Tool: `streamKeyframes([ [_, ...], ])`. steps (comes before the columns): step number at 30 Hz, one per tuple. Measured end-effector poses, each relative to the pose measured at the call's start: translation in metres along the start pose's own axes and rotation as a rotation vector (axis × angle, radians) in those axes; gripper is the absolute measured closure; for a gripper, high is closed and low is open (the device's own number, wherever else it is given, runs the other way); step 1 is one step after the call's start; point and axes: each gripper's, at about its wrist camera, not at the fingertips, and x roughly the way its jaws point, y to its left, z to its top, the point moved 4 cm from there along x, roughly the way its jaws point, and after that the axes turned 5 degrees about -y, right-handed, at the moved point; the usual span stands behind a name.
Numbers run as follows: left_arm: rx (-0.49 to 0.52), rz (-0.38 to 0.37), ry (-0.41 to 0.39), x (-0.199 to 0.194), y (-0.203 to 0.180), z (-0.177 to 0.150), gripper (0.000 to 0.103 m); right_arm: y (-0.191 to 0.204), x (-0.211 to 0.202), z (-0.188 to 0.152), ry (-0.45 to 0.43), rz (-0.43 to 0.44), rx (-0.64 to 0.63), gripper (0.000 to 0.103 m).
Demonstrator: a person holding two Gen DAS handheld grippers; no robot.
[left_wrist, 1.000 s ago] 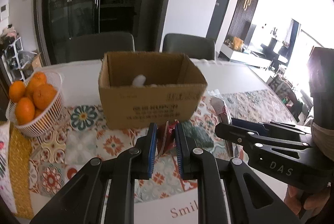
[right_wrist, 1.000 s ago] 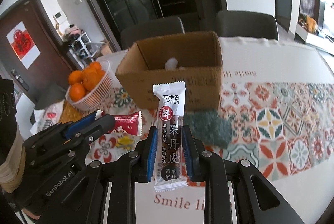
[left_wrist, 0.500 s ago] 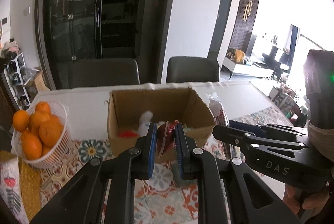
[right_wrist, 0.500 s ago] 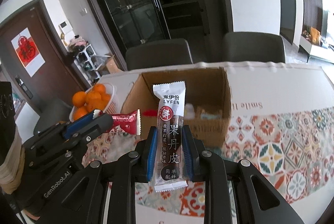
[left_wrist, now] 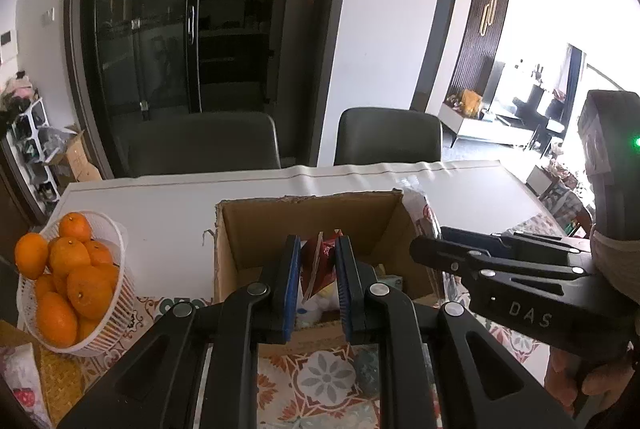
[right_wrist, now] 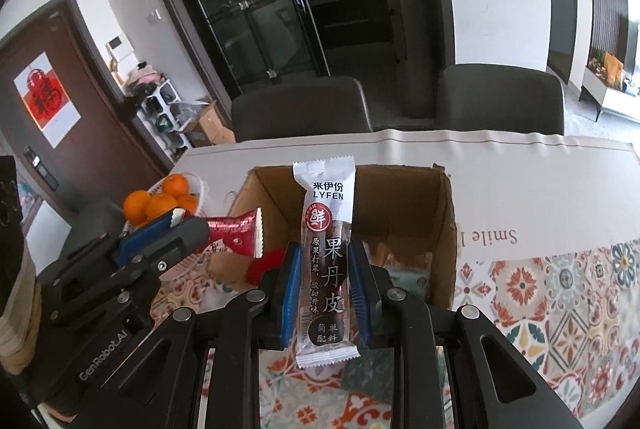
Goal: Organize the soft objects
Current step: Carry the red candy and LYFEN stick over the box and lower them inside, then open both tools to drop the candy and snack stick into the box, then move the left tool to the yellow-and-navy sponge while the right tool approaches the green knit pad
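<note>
Grippers both loaded above the cardboard box [right_wrist: 444, 213]: left gripper [left_wrist: 316, 283] clamped on a red snack packet [left_wrist: 320, 261] seen edge-on, right gripper [right_wrist: 326, 289] clamped around the middle of a long white-and-clear fruit-leather bar [right_wrist: 326, 261] standing upright, other small packets already lying in the box. Both wrappers look light, thin and slippery, with soft contents that give, so a mid-body pinch across the flat faces seems the safest hold. Basket of oranges [left_wrist: 68, 281] sits just beside the box.
</note>
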Motion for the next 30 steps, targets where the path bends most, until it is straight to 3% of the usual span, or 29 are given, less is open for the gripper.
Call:
streamKeyframes([
  [8, -0.028, 0.02, 0.077, 0.04, 0.012, -0.005, 0.085, -0.014, 0.035, 0.01, 0.047, -0.036, 0.006, 0.077],
  [10, -0.041, 0.02, 0.095, 0.048, 0.014, -0.008, 0.085, -0.017, 0.043, 0.012, 0.06, -0.043, 0.012, 0.073],
  [13, -0.044, 0.034, 0.106, 0.053, 0.016, -0.012, 0.076, -0.022, 0.055, 0.012, 0.09, -0.057, 0.029, 0.065],
  [14, -0.043, 0.04, 0.107, 0.052, 0.016, -0.013, 0.075, -0.023, 0.058, 0.012, 0.091, -0.069, 0.028, 0.059],
  [17, -0.033, 0.076, 0.109, 0.045, 0.016, -0.02, 0.072, -0.026, 0.059, 0.011, 0.087, -0.099, 0.025, 0.056],
  [21, -0.012, 0.105, 0.106, 0.031, 0.017, -0.028, 0.066, -0.025, 0.051, 0.007, 0.079, -0.14, 0.004, 0.042],
  [30, -0.031, 0.117, 0.154, -0.01, 0.031, -0.053, 0.065, -0.002, 0.021, -0.012, 0.051, -0.15, -0.028, 0.038],
])
